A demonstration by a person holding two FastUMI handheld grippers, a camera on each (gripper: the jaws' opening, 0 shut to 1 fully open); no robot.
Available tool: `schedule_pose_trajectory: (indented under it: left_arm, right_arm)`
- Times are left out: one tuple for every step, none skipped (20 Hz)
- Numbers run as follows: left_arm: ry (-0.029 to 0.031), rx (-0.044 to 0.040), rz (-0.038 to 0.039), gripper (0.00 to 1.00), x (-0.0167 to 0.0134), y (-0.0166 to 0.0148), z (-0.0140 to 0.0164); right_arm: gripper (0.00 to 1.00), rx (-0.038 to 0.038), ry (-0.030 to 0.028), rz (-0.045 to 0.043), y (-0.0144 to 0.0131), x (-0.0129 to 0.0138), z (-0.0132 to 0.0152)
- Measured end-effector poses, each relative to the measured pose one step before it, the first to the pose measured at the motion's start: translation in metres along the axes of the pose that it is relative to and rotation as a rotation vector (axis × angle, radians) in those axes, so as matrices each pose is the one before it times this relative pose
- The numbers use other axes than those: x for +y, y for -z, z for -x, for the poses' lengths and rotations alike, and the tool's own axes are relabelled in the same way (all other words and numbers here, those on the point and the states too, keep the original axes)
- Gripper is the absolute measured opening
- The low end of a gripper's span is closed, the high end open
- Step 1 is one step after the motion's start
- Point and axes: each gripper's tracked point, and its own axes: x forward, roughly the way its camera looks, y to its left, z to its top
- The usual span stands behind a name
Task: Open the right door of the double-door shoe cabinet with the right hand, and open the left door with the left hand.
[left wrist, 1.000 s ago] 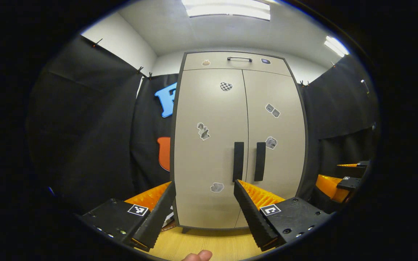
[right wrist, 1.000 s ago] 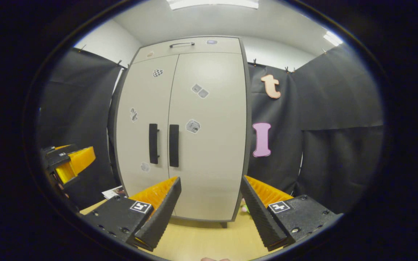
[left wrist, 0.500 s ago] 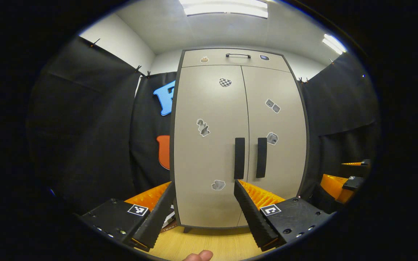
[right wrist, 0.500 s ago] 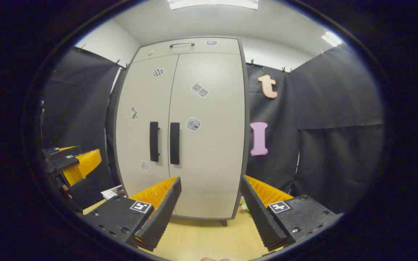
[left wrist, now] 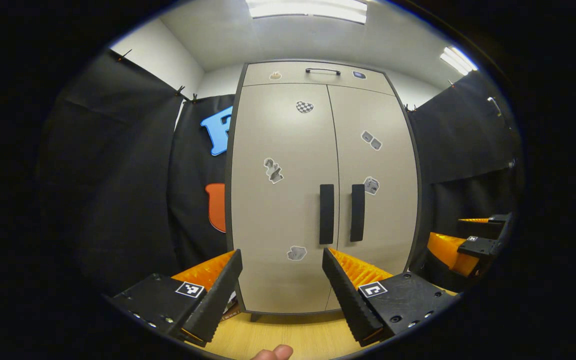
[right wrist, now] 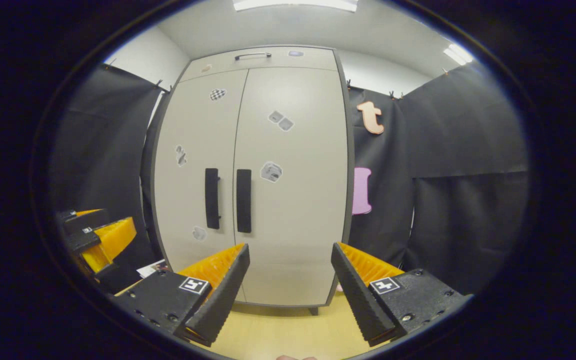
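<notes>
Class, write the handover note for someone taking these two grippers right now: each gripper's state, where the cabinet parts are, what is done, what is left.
Left gripper: open, holding nothing, short of the shoe cabinet.
Right gripper: open, holding nothing, also short of it.
Left door and right door are both shut; left handle and right handle stand side by side at the centre seam.
Done: nothing opened.
Left: right gripper pulls the right handle, then left gripper pulls the left.

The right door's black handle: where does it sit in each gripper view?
Left gripper view: right door handle right of centre, just right of the door seam.
Right gripper view: same handle left of centre, right of the seam.
Shared landmark: the checkered sticker high on the left door.
</notes>
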Motion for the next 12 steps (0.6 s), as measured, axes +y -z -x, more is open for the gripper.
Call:
schedule_pose_trajectory:
  left_arm:
    - [0.00399,-0.00067,-0.00682,0.96,-0.00009,0.00115,0.00194]
    - [0.00764,0.00105,-0.00278,0.96,-0.00104,0.00192,0.00255]
    - [0.00997,0.00303,0.00097,0.96,-0.00212,0.00144,0.00258]
    - [0.01291,0.00119,0.0037,0.96,-0.00242,0.00172,0.00366]
    - [0.01418,0.0035,0.00265,0.96,-0.00308,0.00249,0.00319]
    - [0.00493,0.00087,-0.00351,0.96,-0.00053,0.00143,0.00372]
    - [0.00351,0.00053,-0.00388,0.96,0.00073,0.00075,0.00271]
    - [0.00735,0.00221,-0.00109,0.96,-0.0008,0.00127,0.00315]
    - [0.0069,0.0009,0.00137,0.95,-0.00096,0.00066,0.00241]
    - [0.00553,0.00127,0.00149,0.95,-0.00016,0.00117,0.00226]
    - [0.00137,0.00126,0.00144,0.96,0.00145,0.00085,0.00135]
    - [-0.0003,0.00467,0.00587,0.95,0.00252,0.00171,0.00206]
  right_arm:
    - [1.0,-0.00196,-0.00541,-0.0049,-0.00406,0.00452,-0.00934]
    - [1.0,-0.00254,-0.00692,-0.0054,-0.00482,0.00483,-0.00943]
    - [1.0,-0.00648,-0.00705,-0.0048,-0.00501,0.00565,-0.01105]
    - [1.0,0.00048,-0.00507,-0.00087,-0.00464,0.0051,-0.0111]
    - [1.0,-0.00594,-0.00639,0.00015,-0.0031,0.00564,-0.01272]
    - [1.0,0.00683,0.00232,0.00706,-0.00192,0.00427,-0.01271]
    - [1.0,0.0091,0.00382,0.00418,0.00095,0.00337,-0.0136]
    - [1.0,0.01154,-0.0052,-0.00461,-0.00001,0.00528,-0.01232]
    - [1.0,0.01169,-0.01632,-0.01059,0.00076,0.00687,-0.01077]
    - [1.0,0.00332,-0.01958,-0.01146,-0.00062,0.0069,-0.01009]
    - [1.0,-0.00543,-0.0054,-0.0062,-0.00254,0.0035,-0.01022]
    - [1.0,-0.00117,0.00295,0.00294,-0.00028,0.00123,-0.00857]
